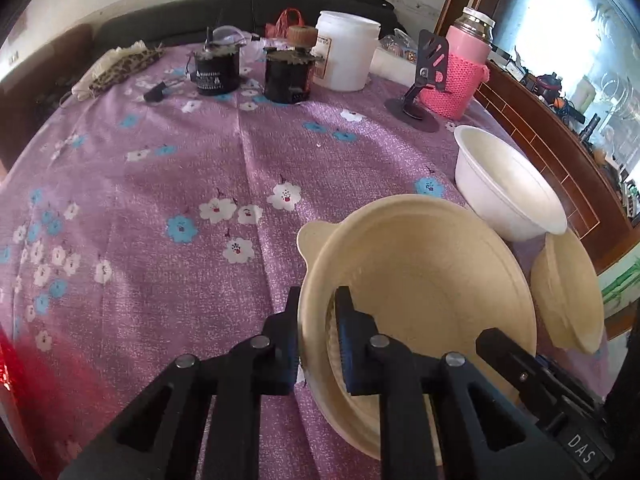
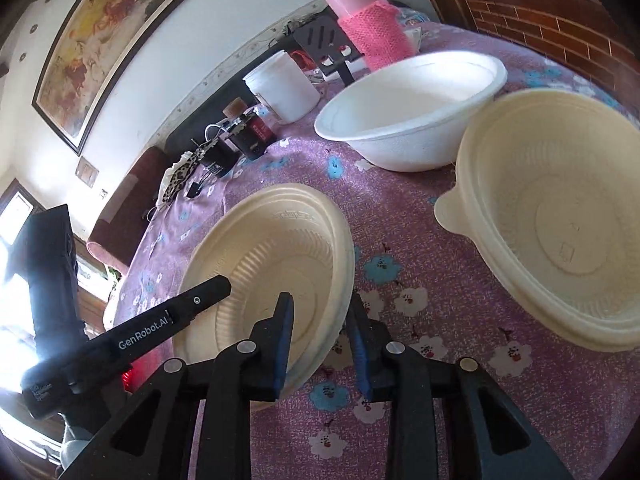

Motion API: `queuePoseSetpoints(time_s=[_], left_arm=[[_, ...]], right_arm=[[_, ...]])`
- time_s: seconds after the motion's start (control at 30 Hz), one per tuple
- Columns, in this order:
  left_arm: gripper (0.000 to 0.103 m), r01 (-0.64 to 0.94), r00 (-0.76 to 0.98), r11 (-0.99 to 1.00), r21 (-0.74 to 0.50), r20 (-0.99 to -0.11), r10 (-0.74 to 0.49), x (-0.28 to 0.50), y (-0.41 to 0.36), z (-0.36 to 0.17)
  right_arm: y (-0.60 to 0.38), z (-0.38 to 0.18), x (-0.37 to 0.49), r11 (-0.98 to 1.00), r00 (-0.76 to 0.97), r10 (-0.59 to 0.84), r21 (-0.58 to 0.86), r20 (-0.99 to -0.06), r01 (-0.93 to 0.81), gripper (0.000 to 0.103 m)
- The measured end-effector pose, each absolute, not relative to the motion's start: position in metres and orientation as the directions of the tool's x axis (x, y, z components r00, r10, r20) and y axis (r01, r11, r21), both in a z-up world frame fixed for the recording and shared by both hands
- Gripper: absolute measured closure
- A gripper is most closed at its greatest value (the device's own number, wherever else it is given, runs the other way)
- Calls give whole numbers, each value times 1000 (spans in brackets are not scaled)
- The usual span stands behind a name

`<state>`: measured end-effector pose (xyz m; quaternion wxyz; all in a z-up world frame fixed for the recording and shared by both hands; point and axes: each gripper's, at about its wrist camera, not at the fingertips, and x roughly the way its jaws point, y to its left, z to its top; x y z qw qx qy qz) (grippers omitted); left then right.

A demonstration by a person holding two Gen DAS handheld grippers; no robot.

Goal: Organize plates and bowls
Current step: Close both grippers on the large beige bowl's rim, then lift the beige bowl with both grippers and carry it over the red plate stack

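A cream plate [image 1: 420, 280] with a tab handle, ribbed inside, is tilted up off the purple floral cloth. My left gripper [image 1: 318, 320] is shut on its near-left rim, one finger outside and one inside. The same plate shows in the right wrist view [image 2: 276, 264], where my right gripper [image 2: 320, 332] straddles its right rim, jaws a little apart, not pressing it. A second cream bowl [image 2: 560, 220] with a tab sits to the right; it shows at the edge of the left wrist view [image 1: 568, 292]. A white foam bowl [image 1: 508, 184] stands behind [image 2: 412, 108].
At the table's far side stand a pink knitted-sleeve thermos [image 1: 460, 68], a black phone stand [image 1: 424, 80], a white tub [image 1: 344, 52], two black round devices [image 1: 218, 70] and a leopard-print cloth [image 1: 120, 70]. A wooden cabinet [image 1: 560, 148] runs along the right.
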<state>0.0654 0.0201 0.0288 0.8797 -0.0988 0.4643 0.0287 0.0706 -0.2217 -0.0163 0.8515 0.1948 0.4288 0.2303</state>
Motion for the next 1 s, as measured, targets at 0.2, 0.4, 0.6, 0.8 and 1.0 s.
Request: queuePoseSetpoints(time_s=[0.2,0.4,0.6,0.8,1.0], left_arm=[[89,-132,623,990,-47,-781,46,51,7,43],[89,-139,651,990,-17,-755,78,39,5,51],[89,-152,663,988,-33,-745,77,24,9,57],[88,-163,670,986,-29,-737,88,14,10,59],[88,-170,674,985,-28,-733,95,7,12,60]], right_arm=[[-213,-16,68,843,535,530,479,-658,-245,74],[-209,-9,61,865,577,498,421,-648,-273,77],[-206,-8,60,858,572,511,420,-642,-296,78],[-201,-7,56,855,568,518,413,-640,-314,78],[-197,-5,53,851,570,525,408,-632,-330,78]])
